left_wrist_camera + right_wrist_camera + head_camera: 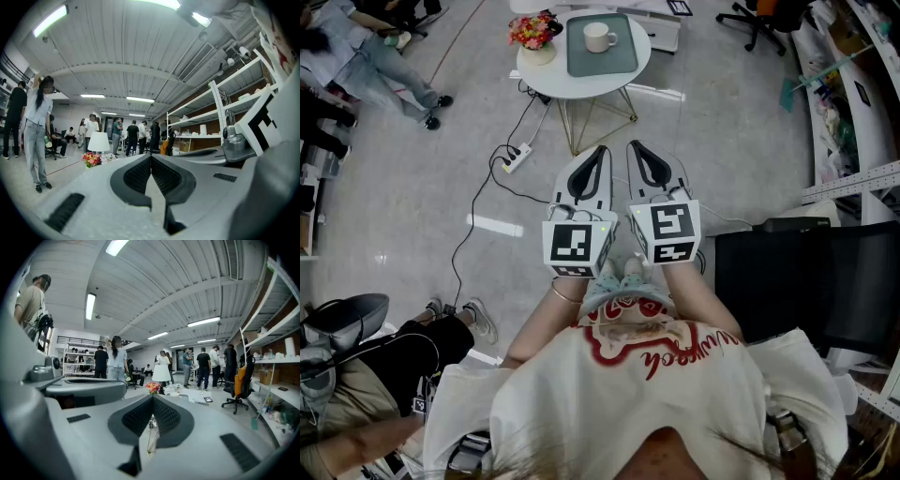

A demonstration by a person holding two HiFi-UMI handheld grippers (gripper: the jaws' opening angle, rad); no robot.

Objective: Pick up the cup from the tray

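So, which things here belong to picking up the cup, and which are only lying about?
For the job: cup, tray, left tongs and right tongs, both shut.
Only lying about: flowers, power strip on the floor, black chair.

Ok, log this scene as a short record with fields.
cup: upright on the tray, handle toward the head view's right
tray: green, on the round white table
flowers: on the table, beside the tray
left gripper: shut, empty, short of the table
right gripper: shut, empty, next to the left one
task state: cup not yet reached
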